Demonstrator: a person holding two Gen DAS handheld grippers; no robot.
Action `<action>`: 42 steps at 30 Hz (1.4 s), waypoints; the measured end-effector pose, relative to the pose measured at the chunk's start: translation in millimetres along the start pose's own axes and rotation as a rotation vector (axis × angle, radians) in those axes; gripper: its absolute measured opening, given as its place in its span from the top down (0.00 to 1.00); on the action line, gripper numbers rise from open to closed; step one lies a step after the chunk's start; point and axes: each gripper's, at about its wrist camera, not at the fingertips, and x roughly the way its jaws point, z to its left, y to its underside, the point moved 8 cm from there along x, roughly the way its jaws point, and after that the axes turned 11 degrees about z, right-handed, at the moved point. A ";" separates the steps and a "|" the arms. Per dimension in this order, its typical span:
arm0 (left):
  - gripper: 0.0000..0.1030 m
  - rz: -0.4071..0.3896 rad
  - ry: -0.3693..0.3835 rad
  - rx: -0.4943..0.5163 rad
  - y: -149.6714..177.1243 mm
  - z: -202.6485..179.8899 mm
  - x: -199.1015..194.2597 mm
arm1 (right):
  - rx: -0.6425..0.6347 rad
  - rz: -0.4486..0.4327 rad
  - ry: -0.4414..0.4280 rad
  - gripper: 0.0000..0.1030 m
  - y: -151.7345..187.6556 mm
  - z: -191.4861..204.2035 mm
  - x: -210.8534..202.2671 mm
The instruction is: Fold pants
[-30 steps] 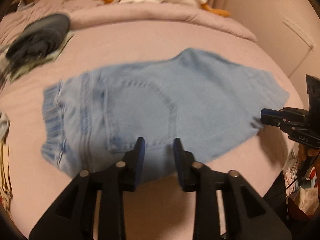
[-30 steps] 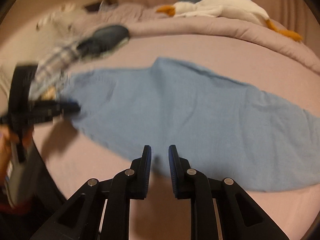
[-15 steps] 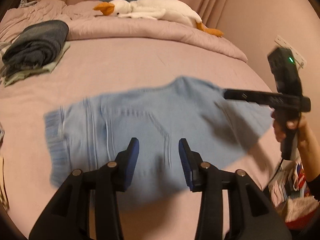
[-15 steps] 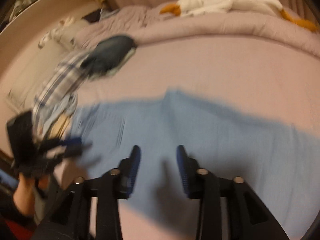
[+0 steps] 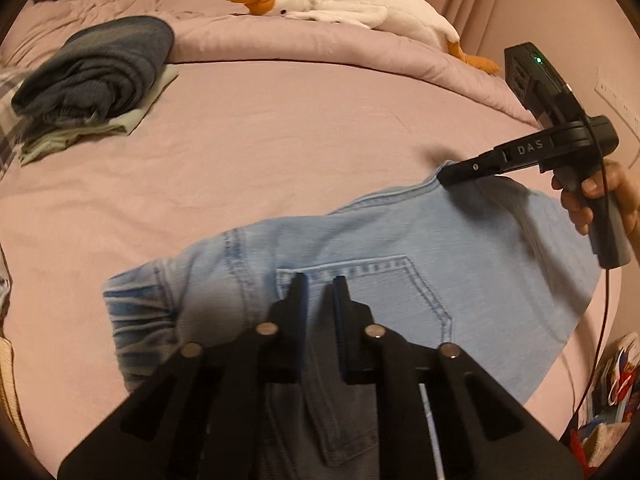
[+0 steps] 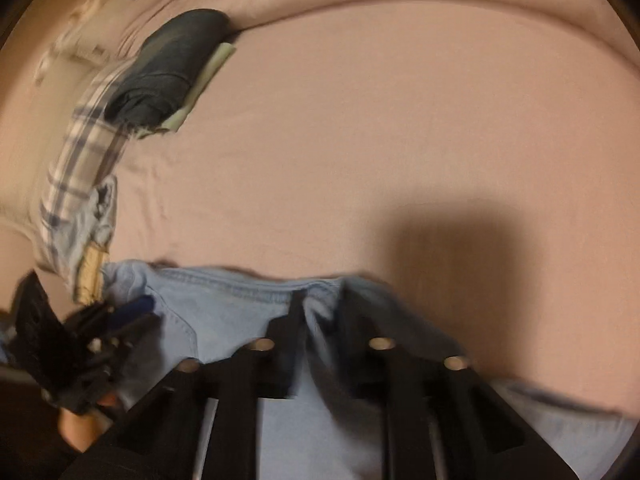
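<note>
The only readable text is "DAS", in pale capital letters on the black side of the right gripper [image 5: 444, 174], seen from the left wrist camera. Nothing else carries legible writing.

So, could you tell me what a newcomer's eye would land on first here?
Probably the light-blue denim pants spread across the pink bed sheet, with both black tongs closing on them: the left tongs over the back pocket, the right tongs at the far edge. Next, the white plush goose along the headboard end.
</note>
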 end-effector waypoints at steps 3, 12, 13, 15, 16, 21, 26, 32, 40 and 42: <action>0.96 0.010 0.000 -0.034 0.2 6.9 3.2 | 0.103 -0.053 -0.019 0.93 -13.0 -14.2 1.0; 0.96 -0.003 -0.032 -0.008 4.6 3.9 4.0 | 0.065 -0.319 0.126 1.00 3.4 -1.4 -50.7; 0.96 -0.005 -0.030 -0.012 5.0 4.3 3.8 | 0.064 -0.357 0.110 1.00 13.2 -0.2 -63.4; 0.96 -0.009 -0.035 -0.011 5.8 4.1 3.9 | 0.058 -0.393 0.094 0.99 43.3 -1.1 -80.9; 0.96 -0.009 -0.041 -0.008 5.8 3.6 3.9 | 0.062 -0.389 0.102 0.99 56.6 -0.8 -81.7; 0.96 0.009 -0.065 -0.008 5.2 2.6 5.3 | 0.139 -0.372 0.249 0.67 137.4 -32.2 -81.0; 0.96 0.024 -0.084 -0.016 5.2 2.6 7.1 | 0.217 -0.288 0.440 0.62 187.7 -88.7 -62.4; 0.97 0.056 -0.133 -0.006 6.3 -1.1 8.4 | 0.338 -0.350 0.532 0.97 231.5 -154.2 -100.6; 0.47 0.034 -0.200 0.092 18.8 -45.9 -17.9 | 0.747 -0.485 0.487 0.79 318.8 -240.7 -183.0; 0.47 0.017 -0.163 0.120 22.8 -64.3 -23.4 | 0.856 -0.586 0.414 0.46 343.9 -246.6 -198.3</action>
